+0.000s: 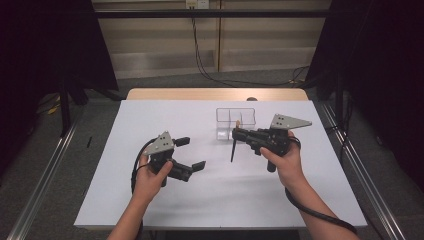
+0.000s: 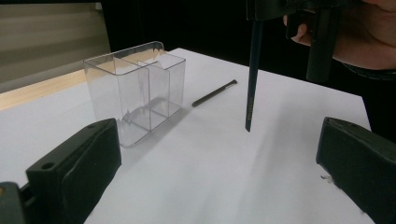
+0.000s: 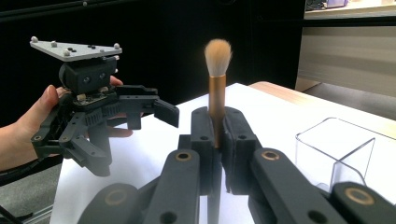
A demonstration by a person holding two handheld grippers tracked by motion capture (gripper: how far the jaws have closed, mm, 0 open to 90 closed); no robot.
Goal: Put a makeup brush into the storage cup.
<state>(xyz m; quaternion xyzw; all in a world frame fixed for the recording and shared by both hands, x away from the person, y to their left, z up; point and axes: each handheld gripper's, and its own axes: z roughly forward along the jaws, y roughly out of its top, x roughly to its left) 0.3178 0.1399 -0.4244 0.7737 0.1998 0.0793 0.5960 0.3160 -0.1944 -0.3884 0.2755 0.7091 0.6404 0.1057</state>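
A makeup brush stands upright in my right gripper, whose jaws are shut on its copper ferrule. Its tan bristles point up, and the dark handle hangs down with its tip just above the white table. Just behind that gripper sits a clear container with compartments, seen up close in the left gripper view. My left gripper hovers over the middle of the table, open with nothing between its jaws, facing the container and the brush.
A thin dark brush lies flat on the table beside the container. The white sheet covers a wooden table whose far edge shows. Cables trail from both grippers, and dark curtains stand at both sides.
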